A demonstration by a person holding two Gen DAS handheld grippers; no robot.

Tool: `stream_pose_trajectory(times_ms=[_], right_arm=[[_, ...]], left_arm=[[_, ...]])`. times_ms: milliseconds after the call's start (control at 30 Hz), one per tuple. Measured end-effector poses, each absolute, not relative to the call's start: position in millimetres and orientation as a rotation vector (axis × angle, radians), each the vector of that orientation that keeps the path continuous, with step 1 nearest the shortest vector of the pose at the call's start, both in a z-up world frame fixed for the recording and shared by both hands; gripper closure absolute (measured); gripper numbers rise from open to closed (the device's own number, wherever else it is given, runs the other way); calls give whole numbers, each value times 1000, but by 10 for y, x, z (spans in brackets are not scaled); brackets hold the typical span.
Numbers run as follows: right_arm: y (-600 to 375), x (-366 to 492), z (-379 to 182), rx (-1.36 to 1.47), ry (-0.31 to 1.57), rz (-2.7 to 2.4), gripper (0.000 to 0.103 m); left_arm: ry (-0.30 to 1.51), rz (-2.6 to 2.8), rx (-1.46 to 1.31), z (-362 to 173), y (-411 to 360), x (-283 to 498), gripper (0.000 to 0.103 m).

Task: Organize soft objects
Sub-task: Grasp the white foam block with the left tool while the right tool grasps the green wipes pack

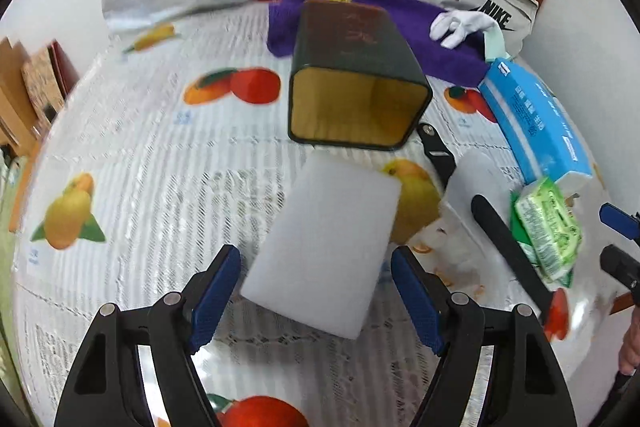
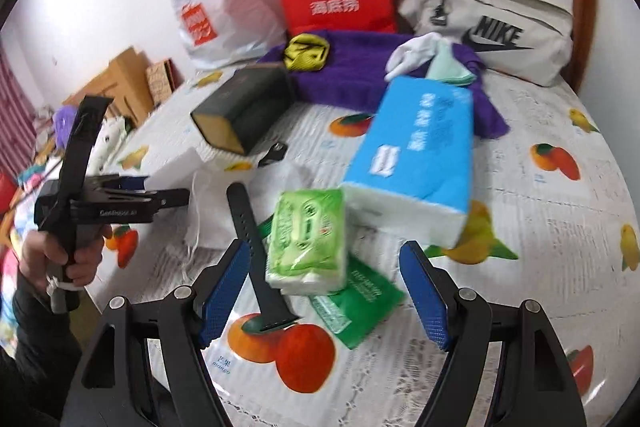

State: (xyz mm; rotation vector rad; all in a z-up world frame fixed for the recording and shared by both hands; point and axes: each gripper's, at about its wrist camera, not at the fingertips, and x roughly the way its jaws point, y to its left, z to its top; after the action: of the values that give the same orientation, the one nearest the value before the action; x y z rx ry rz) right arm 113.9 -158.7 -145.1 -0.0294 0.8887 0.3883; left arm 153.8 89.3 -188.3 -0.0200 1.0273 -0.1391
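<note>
Left wrist view: left hand-held gripper [image 1: 316, 301] wide open, empty, over white foam block [image 1: 324, 247]; right hand-held gripper [image 2: 324, 293] likewise over green tissue pack [image 2: 306, 241].

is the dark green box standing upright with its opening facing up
No, the dark green box lies on its side on the table, its open end facing the camera.
</note>
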Motion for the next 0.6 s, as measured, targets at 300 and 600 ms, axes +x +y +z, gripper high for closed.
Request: stream_pose_trajectory(times_ms=[300,600], right_arm=[[-1362,1320,-1715,-72,911,383,27],[-1327,1287,-1782,-100,881,400,51]], left_arm=[[1005,-109,-48,-1845,1022,1392,49],[974,-91,-101,-1856,1030,1300,49]])
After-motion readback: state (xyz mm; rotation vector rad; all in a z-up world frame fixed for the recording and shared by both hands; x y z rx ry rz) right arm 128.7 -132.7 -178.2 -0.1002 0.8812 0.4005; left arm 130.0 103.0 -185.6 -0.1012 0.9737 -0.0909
